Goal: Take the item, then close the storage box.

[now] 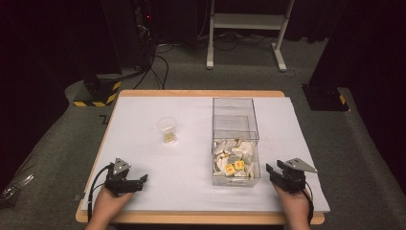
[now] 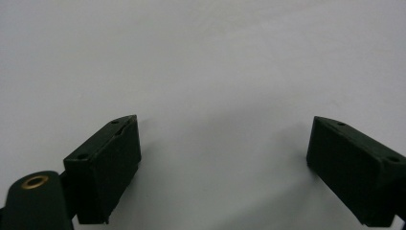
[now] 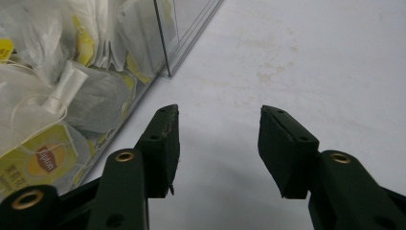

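Two grippers rest low on our table (image 1: 143, 143), both empty.
Our left gripper (image 1: 136, 182) gapes wide over bare cloth; our right gripper (image 1: 275, 173) stands partly open, nothing between its jaws, with the clear box (image 1: 235, 143) of teabags (image 3: 43, 110) just to its left, cup (image 1: 167, 129) well beyond.
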A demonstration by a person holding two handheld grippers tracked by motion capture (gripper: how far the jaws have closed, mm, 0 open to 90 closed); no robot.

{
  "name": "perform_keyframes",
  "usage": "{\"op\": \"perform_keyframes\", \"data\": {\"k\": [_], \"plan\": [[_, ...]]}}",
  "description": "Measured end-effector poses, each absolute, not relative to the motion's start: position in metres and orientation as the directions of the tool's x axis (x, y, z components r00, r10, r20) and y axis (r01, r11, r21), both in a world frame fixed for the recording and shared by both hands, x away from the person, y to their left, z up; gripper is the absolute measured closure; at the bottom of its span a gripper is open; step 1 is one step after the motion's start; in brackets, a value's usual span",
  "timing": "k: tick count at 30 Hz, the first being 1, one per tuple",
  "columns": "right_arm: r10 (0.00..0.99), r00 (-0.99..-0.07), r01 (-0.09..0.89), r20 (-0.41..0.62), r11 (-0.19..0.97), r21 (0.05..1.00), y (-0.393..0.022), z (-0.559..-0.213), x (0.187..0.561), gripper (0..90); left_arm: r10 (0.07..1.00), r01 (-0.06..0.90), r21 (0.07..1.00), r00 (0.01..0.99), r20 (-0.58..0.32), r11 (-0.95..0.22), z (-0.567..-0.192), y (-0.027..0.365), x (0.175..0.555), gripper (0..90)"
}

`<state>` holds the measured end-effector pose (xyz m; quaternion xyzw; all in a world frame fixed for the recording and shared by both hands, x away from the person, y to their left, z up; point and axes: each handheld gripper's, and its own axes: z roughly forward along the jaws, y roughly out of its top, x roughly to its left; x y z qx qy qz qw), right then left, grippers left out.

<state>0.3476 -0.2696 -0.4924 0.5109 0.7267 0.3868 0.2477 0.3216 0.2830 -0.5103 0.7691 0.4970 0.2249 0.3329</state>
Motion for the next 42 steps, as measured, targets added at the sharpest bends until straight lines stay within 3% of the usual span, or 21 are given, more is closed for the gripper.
{"op": "perform_keyframes", "data": {"k": [16,42], "plan": [[0.920,-0.388,0.530,0.057,0.172,0.830,-0.271,-0.480,0.328,38.6,0.914,0.620,0.732,0.407,0.008,-0.282,-0.510,0.283,0.322,11.4],[0.899,-0.437,0.485,0.033,0.205,0.850,-0.264,-0.468,0.299,35.7,0.914,0.623,0.731,0.405,0.005,-0.280,-0.510,0.283,0.322,11.5]]}}
